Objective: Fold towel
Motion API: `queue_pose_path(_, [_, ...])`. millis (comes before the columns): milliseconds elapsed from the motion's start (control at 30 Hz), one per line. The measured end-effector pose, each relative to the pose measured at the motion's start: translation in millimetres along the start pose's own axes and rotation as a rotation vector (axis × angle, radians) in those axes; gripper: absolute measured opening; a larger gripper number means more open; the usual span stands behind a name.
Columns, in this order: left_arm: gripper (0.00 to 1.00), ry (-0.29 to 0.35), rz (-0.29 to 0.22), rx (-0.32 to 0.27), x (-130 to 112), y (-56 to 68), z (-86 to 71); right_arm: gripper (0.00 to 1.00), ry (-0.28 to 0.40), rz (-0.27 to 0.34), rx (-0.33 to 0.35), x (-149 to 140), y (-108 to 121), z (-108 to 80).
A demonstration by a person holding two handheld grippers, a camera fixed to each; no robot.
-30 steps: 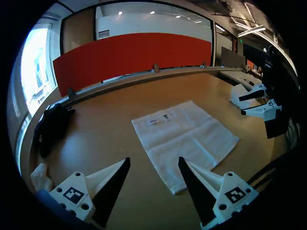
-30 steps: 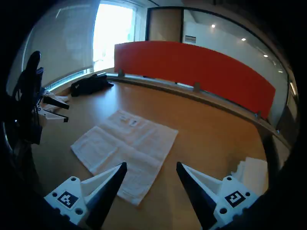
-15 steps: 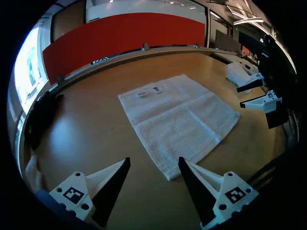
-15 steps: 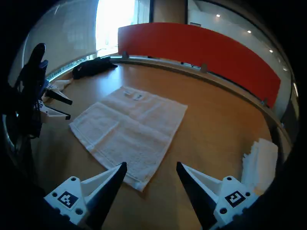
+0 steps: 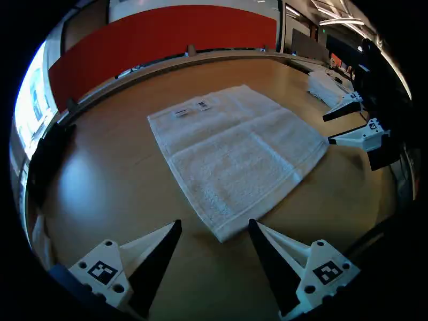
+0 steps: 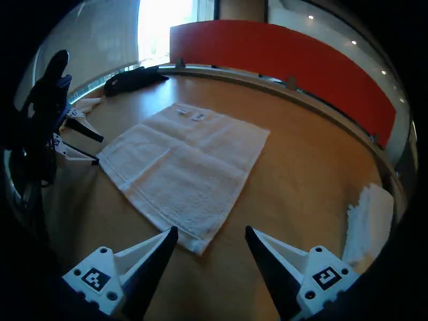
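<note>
A white towel (image 5: 235, 150) lies spread flat on the wooden table (image 5: 117, 176), two small labels near its far edge. My left gripper (image 5: 214, 232) is open, its fingertips on either side of the towel's near corner, just short of it. In the right gripper view the towel (image 6: 182, 160) lies the same way, and my right gripper (image 6: 211, 241) is open around its other near corner. The right gripper (image 5: 342, 125) also shows far right in the left gripper view. The left gripper (image 6: 80, 142) shows far left in the right gripper view.
An orange divider (image 5: 160, 37) runs along the table's far edge. A dark bag (image 6: 134, 79) lies at the back by the window. A stack of folded white towels (image 6: 369, 219) sits to the right. Another white cloth (image 5: 40, 241) lies at the left edge.
Both grippers have moved down and toward the towel, tilting toward the table. Each towel corner now sits just ahead of a pair of open fingers. The towel itself has not moved.
</note>
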State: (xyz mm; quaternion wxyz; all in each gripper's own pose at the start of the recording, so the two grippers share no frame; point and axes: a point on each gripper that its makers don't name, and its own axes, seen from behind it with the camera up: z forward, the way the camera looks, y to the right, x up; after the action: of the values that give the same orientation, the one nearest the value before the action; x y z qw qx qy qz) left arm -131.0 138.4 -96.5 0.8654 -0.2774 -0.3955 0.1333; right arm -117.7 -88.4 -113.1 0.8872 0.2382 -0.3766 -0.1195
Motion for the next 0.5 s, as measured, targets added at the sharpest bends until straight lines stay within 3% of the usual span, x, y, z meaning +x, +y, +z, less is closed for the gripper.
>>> queue_pose_path(500, [0.85, -0.015, -0.002, -0.008, -6, 7.5, 1.4, 0.79, -0.026, -0.013, 0.021, -19, -4, 2.3])
